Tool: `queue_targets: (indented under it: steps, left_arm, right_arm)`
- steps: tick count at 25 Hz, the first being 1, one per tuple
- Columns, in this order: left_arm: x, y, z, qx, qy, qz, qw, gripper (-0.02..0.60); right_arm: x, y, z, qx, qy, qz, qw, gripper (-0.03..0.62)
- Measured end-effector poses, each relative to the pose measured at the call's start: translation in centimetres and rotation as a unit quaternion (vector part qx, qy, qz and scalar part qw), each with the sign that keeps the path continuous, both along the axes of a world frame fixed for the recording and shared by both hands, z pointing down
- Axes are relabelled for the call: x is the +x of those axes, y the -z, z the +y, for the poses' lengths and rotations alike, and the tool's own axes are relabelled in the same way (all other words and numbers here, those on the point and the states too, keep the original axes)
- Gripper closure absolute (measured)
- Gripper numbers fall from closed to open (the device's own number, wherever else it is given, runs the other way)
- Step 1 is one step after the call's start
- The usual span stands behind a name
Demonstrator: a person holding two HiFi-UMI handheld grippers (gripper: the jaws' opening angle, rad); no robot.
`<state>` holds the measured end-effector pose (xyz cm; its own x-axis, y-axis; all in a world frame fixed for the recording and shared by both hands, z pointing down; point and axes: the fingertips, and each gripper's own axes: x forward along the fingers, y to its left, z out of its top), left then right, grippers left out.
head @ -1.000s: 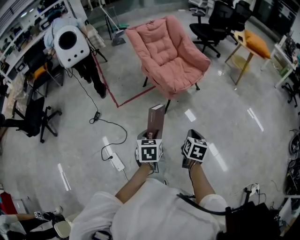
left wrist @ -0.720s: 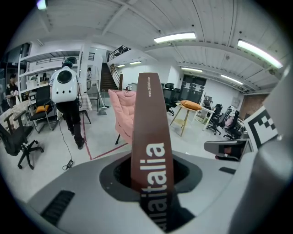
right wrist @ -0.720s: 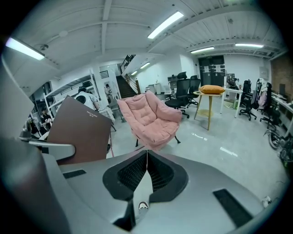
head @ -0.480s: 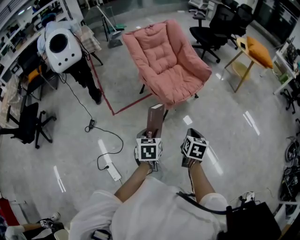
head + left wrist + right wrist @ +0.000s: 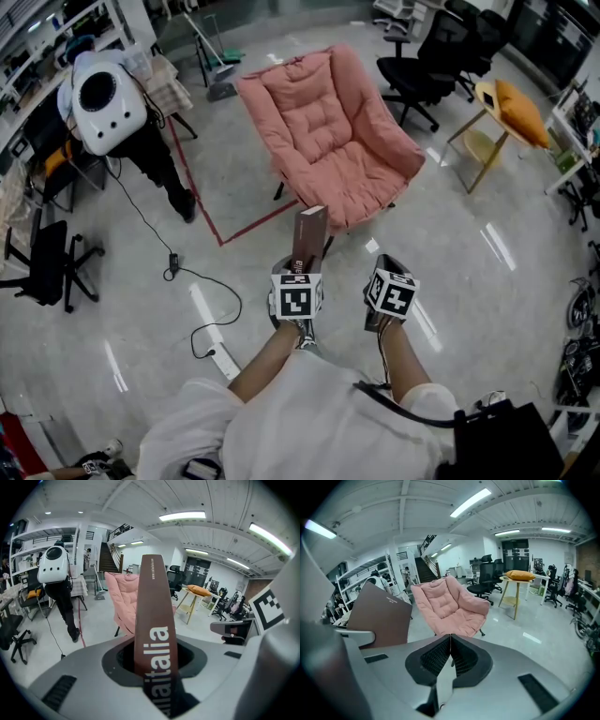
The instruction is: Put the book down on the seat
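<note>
- Head view: the left gripper (image 5: 302, 274) holds a brown book (image 5: 310, 234) upright, its top pointing at a pink chair (image 5: 328, 131). The book is over the floor (image 5: 469, 253), just short of the chair's front edge and not on the seat. The right gripper (image 5: 388, 266) is just beside the left one, apart from the book. A person (image 5: 141, 141) with a white backpack stands well off to the left.
- Left gripper view: the fingers (image 5: 124, 660) clamp the book's (image 5: 152, 620) lower end on both sides. Its spine rises straight up between them, hiding part of the chair (image 5: 119, 597) behind.
- Right gripper view: the right gripper's (image 5: 450, 653) ribbed fingers (image 5: 436, 658) are pressed together with nothing between them. The book's (image 5: 379, 616) cover shows at the left, clear of these fingers, and the chair (image 5: 450, 606) is straight ahead.
</note>
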<state>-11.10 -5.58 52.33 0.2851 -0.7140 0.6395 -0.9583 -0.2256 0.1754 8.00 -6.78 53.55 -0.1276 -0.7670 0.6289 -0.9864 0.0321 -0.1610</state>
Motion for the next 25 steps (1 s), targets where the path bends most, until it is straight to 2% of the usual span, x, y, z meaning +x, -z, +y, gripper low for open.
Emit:
queue_targets:
  steps: [17, 25]
  left_arm:
    - [1.0, -2.5, -6.3, -0.024, -0.008, 0.0, 0.9997, 0.437]
    - [2.8, -3.1, -11.5, -0.03, 0.021, 0.0, 0.9993, 0.437]
  right_arm:
    - [2.0, -3.0, -5.8, -0.031, -0.03, -0.007, 0.999, 0.565]
    - [4.4, -3.7, -12.8, -0.03, -0.01, -0.007, 0.999, 0.565]
